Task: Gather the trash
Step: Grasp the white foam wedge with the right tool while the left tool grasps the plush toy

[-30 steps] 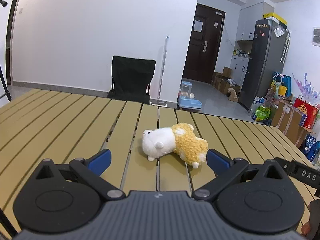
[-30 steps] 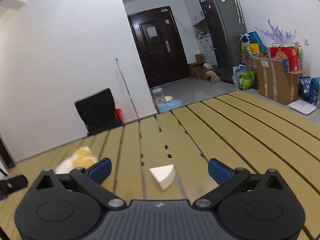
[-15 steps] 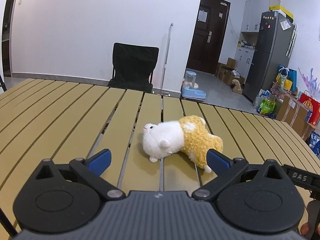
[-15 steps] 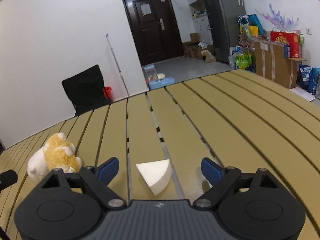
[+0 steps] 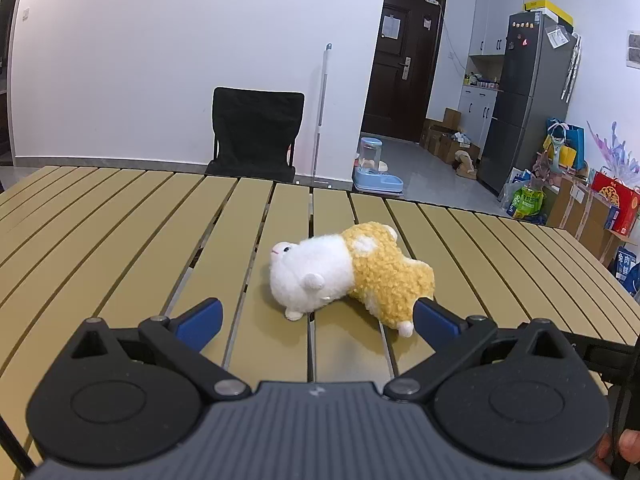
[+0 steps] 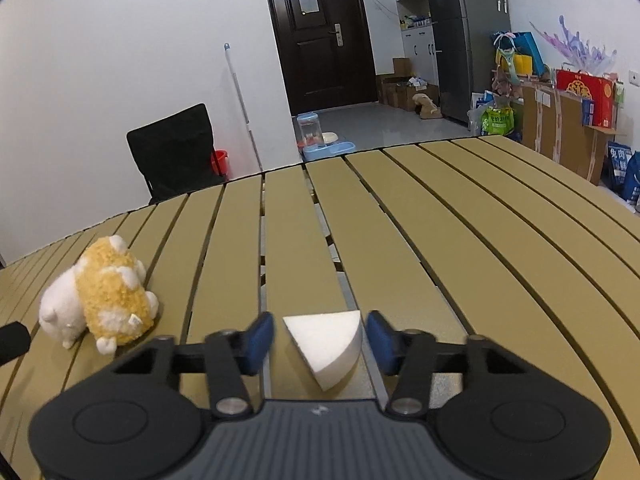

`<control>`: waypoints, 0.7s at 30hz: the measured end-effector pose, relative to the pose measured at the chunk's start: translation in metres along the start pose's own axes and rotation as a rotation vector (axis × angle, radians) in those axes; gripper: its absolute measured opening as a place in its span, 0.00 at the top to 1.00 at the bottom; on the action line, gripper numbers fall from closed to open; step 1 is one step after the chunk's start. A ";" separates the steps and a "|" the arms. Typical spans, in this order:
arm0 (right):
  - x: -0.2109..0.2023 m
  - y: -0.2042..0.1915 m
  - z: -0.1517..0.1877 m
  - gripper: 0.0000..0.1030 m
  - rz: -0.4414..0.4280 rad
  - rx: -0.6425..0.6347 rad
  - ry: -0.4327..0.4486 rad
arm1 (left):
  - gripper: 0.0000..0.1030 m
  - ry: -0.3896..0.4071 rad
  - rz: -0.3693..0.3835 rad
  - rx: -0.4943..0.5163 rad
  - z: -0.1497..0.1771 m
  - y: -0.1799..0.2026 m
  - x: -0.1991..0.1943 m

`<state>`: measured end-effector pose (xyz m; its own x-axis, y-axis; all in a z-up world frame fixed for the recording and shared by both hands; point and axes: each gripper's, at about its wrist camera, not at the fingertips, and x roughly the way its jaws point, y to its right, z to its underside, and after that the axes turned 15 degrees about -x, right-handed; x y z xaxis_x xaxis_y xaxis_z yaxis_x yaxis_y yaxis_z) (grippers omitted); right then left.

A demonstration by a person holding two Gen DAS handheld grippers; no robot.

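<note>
1. Left wrist view: your left gripper [image 5: 316, 316] sits low over the slatted tan table [image 5: 120, 216], jaws spread wide, nothing between the blue pads [image 5: 200, 318]. A white-and-yellow plush toy [image 5: 348, 272] lies on its side just ahead; its yellow rear end is just beside the right-hand pad, contact can't be told. Bkgd: black folding chair [image 5: 256, 132] at the far table edge, dark door [image 5: 404, 64], grey fridge [image 5: 528, 92].
2. Right wrist view: your right gripper [image 6: 320, 340] straddles a white foam wedge [image 6: 326, 344] lying on the table [image 6: 460, 220]. Jaws have just been closing w/ the wedge between them; right-hand pad [image 6: 380, 340] is at the wedge's curved edge, left-hand pad shows a small gap, so no clamp yet. Plush toy [image 6: 100, 300] lies well to the left, apart from the wedge.
</note>
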<state>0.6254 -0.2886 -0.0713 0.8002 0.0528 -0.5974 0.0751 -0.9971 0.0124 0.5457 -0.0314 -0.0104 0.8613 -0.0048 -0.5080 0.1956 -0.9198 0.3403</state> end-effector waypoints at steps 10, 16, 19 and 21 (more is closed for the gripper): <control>-0.005 0.010 0.004 0.68 -0.024 0.039 0.026 | 0.00 -0.009 -0.007 -0.001 0.003 0.000 0.003; -0.014 0.019 0.004 0.70 -0.042 0.082 0.069 | 0.00 -0.023 -0.012 -0.040 0.005 0.000 0.003; -0.022 0.031 0.002 0.70 -0.059 0.123 0.100 | 0.00 -0.037 -0.004 -0.051 0.008 0.004 0.000; -0.027 0.040 0.001 0.71 -0.069 0.151 0.120 | 0.00 -0.028 -0.009 -0.047 0.009 0.010 -0.001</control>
<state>0.6063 -0.3303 -0.0554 0.8623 0.1186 -0.4924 0.0495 -0.9873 -0.1512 0.5422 -0.0444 -0.0137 0.8459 -0.0081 -0.5333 0.2256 -0.9006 0.3716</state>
